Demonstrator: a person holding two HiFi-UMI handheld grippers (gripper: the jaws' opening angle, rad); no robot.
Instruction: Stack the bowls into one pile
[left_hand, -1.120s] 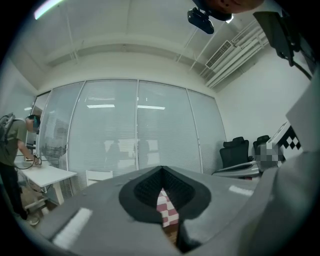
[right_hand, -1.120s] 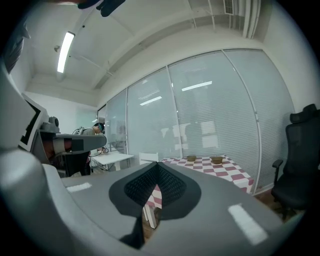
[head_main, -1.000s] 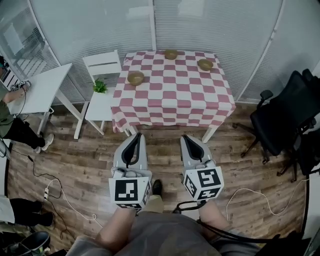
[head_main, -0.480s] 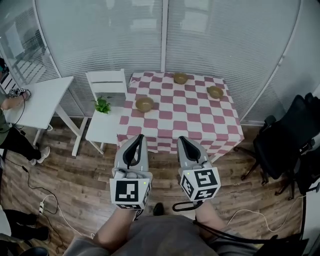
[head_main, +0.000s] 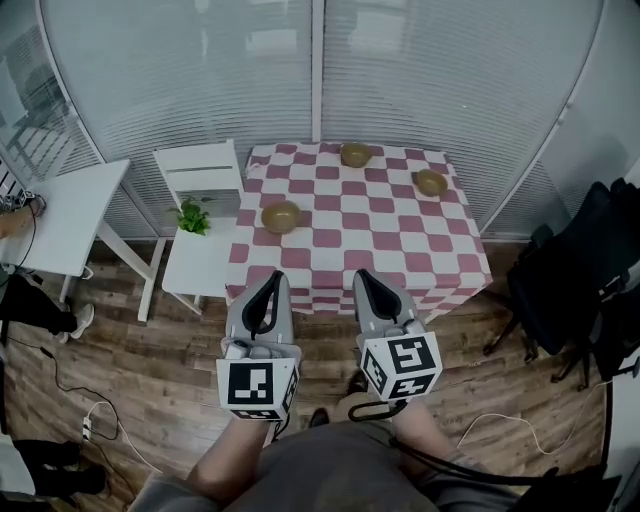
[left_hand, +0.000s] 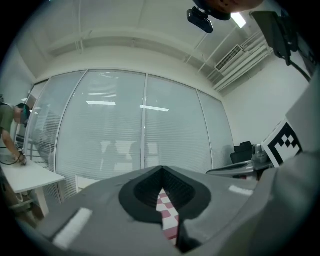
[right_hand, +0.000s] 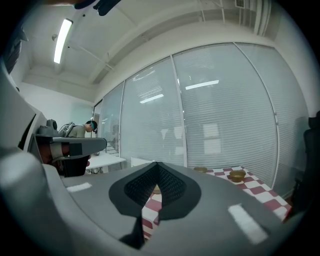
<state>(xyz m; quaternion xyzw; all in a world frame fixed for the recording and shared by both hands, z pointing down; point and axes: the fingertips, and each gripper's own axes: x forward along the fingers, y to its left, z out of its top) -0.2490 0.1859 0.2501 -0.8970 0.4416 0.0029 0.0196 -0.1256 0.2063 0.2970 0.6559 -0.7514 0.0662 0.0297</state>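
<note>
Three brown bowls stand apart on the red-and-white checked table (head_main: 400, 262): one near the left side (head_main: 281, 216), one at the far edge (head_main: 355, 154), one at the far right (head_main: 431, 182). My left gripper (head_main: 272, 278) and right gripper (head_main: 360, 275) are held side by side in front of the table's near edge, short of the bowls. Both are shut and hold nothing. The right gripper view (right_hand: 157, 164) shows two bowls (right_hand: 237, 175) (right_hand: 200, 170) on the cloth past its closed jaws. In the left gripper view (left_hand: 161, 170) only a strip of checked cloth (left_hand: 168, 217) shows between the jaws.
A white chair (head_main: 205, 172) and a low white stand with a small green plant (head_main: 192, 215) sit left of the table. A white desk (head_main: 60, 205) is further left, and a black office chair (head_main: 560, 280) is at the right. Glass walls with blinds stand behind, and cables lie on the wood floor.
The table has come nearer in the view as I step towards it. Both grippers keep the same shut pose in front of me.
</note>
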